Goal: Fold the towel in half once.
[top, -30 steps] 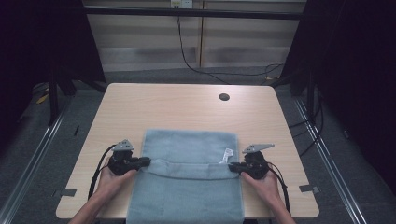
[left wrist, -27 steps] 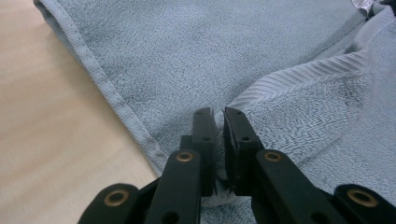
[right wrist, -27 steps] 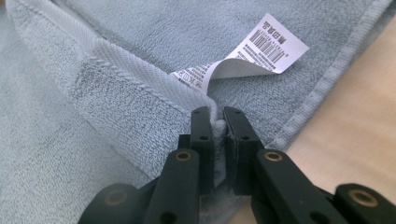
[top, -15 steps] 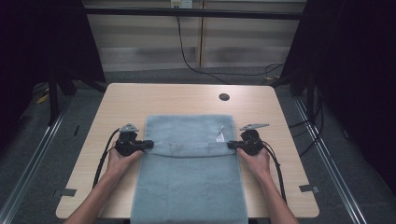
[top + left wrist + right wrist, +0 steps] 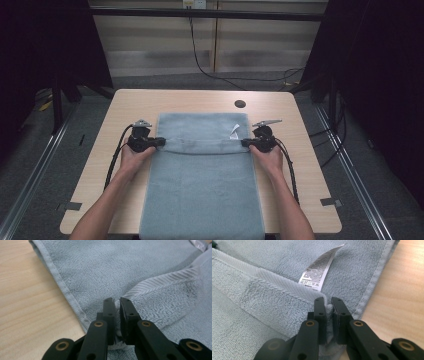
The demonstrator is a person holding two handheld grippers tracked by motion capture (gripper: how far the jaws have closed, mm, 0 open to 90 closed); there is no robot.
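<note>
Both claws, left [image 5: 159, 142] and right [image 5: 246, 143], have carried the towel's [image 5: 202, 185] folded edge farther up the table [image 5: 300, 175]

Pale wooden table [image 5: 300, 150] under grey-blue towel [image 5: 202, 195]

the near end of the towel [image 5: 202, 200] is cut off by the bottom edge of the high view along with both forearms, its pinched corners are hidden between the jaws in both gripper views, and the print on the care label [image 5: 319, 268] is too small to be read.
</note>
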